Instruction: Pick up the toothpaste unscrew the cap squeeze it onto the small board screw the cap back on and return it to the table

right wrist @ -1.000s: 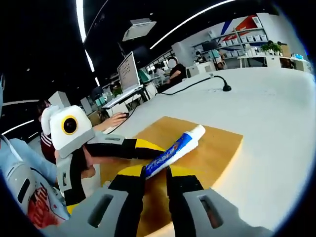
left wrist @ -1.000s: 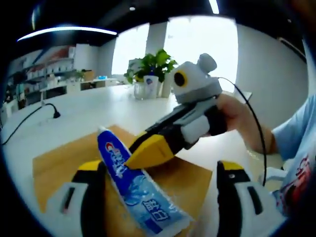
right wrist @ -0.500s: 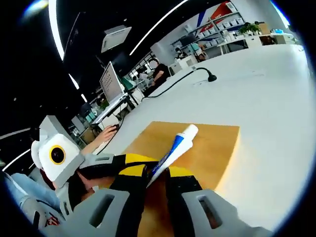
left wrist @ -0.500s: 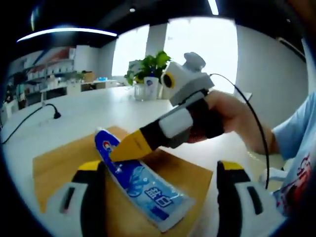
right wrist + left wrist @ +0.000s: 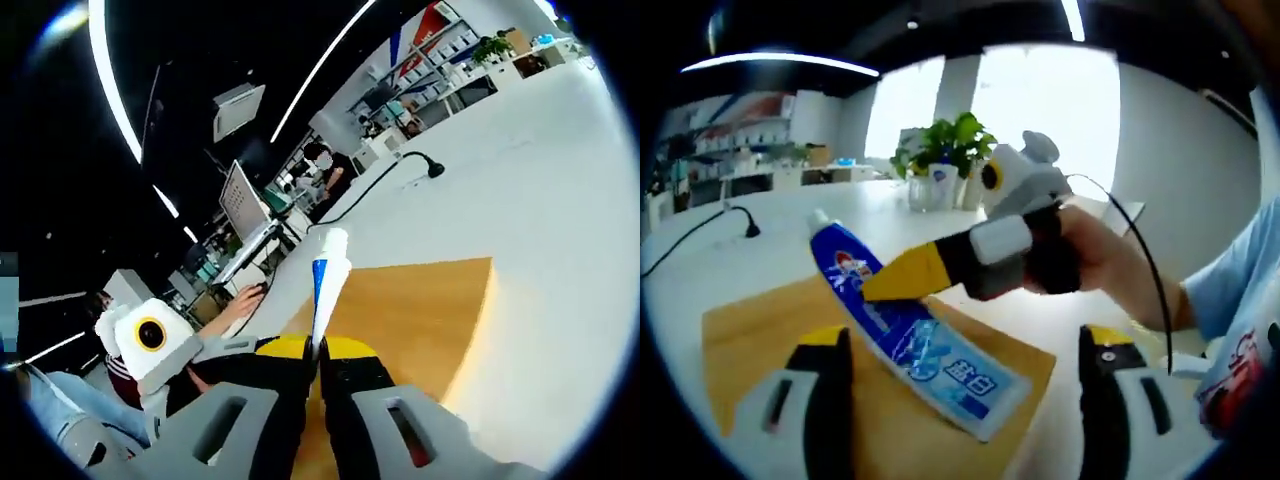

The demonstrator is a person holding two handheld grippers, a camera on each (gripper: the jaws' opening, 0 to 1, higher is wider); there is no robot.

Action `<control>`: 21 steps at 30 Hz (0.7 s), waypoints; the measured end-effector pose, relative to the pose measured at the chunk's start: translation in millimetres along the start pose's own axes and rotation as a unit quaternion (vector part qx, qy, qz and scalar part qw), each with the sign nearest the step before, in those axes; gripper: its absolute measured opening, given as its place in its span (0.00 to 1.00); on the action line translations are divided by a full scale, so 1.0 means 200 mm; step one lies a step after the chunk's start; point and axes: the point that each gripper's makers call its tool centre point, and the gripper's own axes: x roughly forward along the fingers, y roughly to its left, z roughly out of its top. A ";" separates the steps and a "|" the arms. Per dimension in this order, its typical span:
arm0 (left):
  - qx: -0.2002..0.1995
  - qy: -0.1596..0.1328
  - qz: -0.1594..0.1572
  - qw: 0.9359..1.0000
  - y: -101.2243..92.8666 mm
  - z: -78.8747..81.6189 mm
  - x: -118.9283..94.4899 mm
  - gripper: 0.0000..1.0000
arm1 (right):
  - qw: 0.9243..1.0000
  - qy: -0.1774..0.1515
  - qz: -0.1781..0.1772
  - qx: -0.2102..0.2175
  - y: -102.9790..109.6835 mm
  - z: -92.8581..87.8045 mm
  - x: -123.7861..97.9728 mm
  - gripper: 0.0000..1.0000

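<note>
One toothpaste tube is up in the air over the small board. It is blue with white and red marks, and its white cap is on, at the far end. My right gripper holds it, with the two jaws squeezed shut on the flat tail end. In the right gripper view the tube looks thin, edge-on, with the cap pointing up and away. My left gripper is under the tube, with its two jaws wide apart and nothing between them. I see the right gripper come in from the right side there, with a hand around it.

One wooden board lies flat on the white table. Its far edge has lots of bare table past it.

Farther off I see one black cable, one potted plant and one computer screen. Two people sit far back.
</note>
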 end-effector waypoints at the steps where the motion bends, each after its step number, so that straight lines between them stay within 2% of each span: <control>1: -0.005 -0.004 -0.003 1.000 0.00 0.01 -0.01 0.99 | 1.000 -0.008 0.010 -0.012 0.02 0.01 0.00 0.02; 4: -0.031 -0.019 -0.039 0.999 -0.03 0.05 -0.04 0.96 | 0.997 -0.042 0.057 -0.025 0.11 0.06 -0.03 0.02; 7: -0.061 -0.042 -0.080 0.994 -0.05 0.11 -0.07 0.84 | 0.990 -0.081 0.107 -0.045 0.23 0.11 -0.07 0.01; 10: -0.064 -0.055 -0.116 0.990 -0.07 0.17 -0.10 0.70 | 0.977 -0.117 0.132 -0.119 0.33 0.17 -0.11 0.01; 11: -0.058 -0.057 -0.121 0.989 -0.08 0.19 -0.11 0.66 | 0.969 -0.132 0.141 -0.156 0.37 0.20 -0.13 0.01; 12: -0.049 -0.063 -0.127 0.989 -0.09 0.21 -0.11 0.64 | 0.957 -0.147 0.152 -0.198 0.42 0.21 -0.15 0.02; 14: -0.033 -0.071 -0.135 0.988 -0.10 0.24 -0.11 0.59 | 0.943 -0.172 0.171 -0.227 0.51 0.25 -0.19 0.02; 15: -0.027 -0.077 -0.142 0.987 -0.11 0.26 -0.11 0.56 | 0.936 -0.180 0.194 -0.232 0.58 0.26 -0.21 0.02; 17: -0.012 -0.087 -0.169 0.982 -0.13 0.29 -0.12 0.46 | 0.929 -0.189 0.214 -0.235 0.64 0.28 -0.24 0.02; 19: -0.002 -0.099 -0.194 0.976 -0.16 0.32 -0.12 0.38 | 0.924 -0.187 0.220 -0.251 0.66 0.27 -0.23 0.02; 21: -0.009 -0.112 -0.224 0.968 -0.20 0.36 -0.14 0.32 | 0.922 -0.183 0.219 -0.261 0.68 0.25 -0.22 0.02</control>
